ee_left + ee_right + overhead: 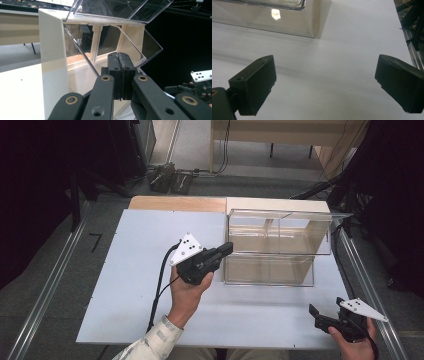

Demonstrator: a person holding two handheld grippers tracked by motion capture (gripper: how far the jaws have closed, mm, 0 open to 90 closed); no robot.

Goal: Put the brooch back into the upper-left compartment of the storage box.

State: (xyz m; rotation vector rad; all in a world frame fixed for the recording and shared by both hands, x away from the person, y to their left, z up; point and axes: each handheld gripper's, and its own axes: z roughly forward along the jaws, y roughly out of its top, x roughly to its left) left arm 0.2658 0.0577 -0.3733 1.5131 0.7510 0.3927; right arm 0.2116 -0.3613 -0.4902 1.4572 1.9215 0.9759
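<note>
High view, left to right: white table point(135, 270) reaching toward a bare wooden strip at its far edge; left hand point(187, 292) rising from a pale checked sleeve point(150, 342) at bottom centre, gripping the left gripper point(227, 247), grey three-cornered plate on top, cable trailing down to the table edge; jaws pressed together with nothing between them, tips just at the left side of a clear plastic bin point(272, 245). Bin standing on the right half of the table, cream side walls, transparent front flaps tilted outward, upper and lower compartments both see-through. Farther right, near the table's front corner, right hand point(357, 345) holding the right gripper point(315, 312), well apart from the bin. Left gripper view: closed black pads point(121, 72) meeting just in front of the bin's slanted clear flap point(130, 47); touching or not, impossible to tell. Right gripper view: jaws spread wide above bare table, bin corner point(312, 22) beyond.
</note>
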